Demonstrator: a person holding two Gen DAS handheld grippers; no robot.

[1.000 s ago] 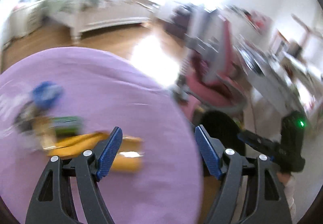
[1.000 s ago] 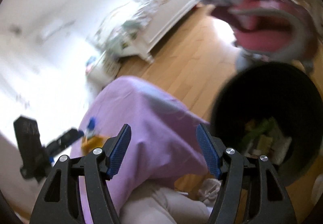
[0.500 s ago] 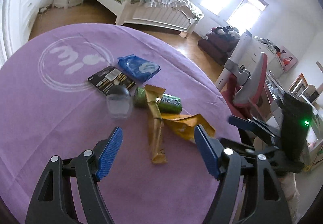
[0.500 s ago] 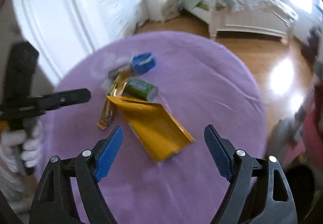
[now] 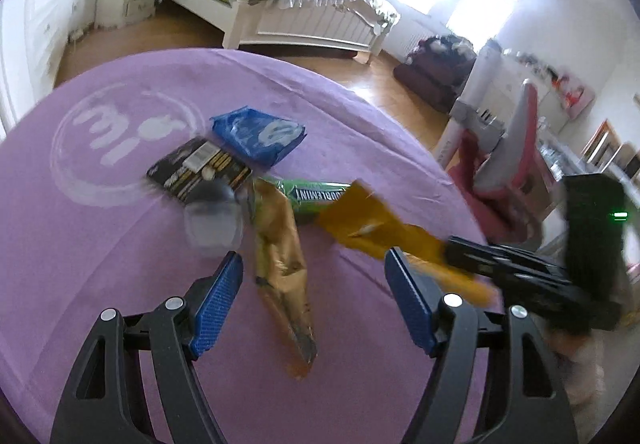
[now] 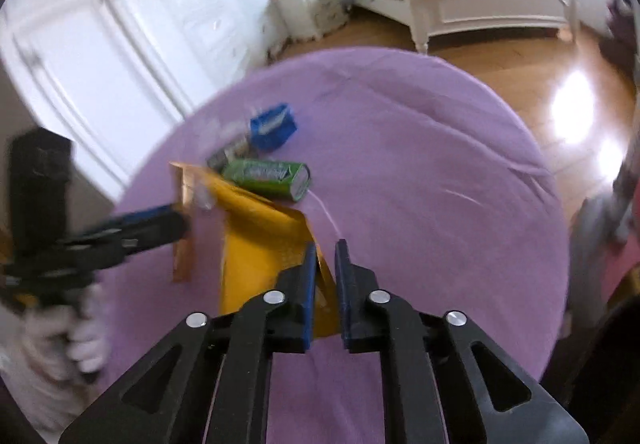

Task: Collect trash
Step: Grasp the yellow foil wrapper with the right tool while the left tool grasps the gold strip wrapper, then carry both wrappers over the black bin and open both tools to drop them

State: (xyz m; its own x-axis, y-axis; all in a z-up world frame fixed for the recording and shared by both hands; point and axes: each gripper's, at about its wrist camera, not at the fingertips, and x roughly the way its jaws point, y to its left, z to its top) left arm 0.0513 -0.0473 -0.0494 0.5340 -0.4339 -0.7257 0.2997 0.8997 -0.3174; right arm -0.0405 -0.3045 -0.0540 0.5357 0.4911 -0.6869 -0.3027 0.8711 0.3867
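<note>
My right fingers [image 6: 309, 286] are pinching the near corner of the yellow envelope [image 6: 260, 244], having just snapped closed on it; the envelope is lying on the purple worktop [image 6: 420, 183] beside the green gum pack [image 6: 266, 173]. My left fingers [image 5: 224, 296] are standing wide, gripping nothing, and I am hovering them over the gold wrapper [image 5: 280, 264]. Beyond it I am seeing a blue packet [image 5: 258, 133], a black card [image 5: 200, 169] and a blurred clear cup [image 5: 214, 219], all near one another mid-worktop.
</note>
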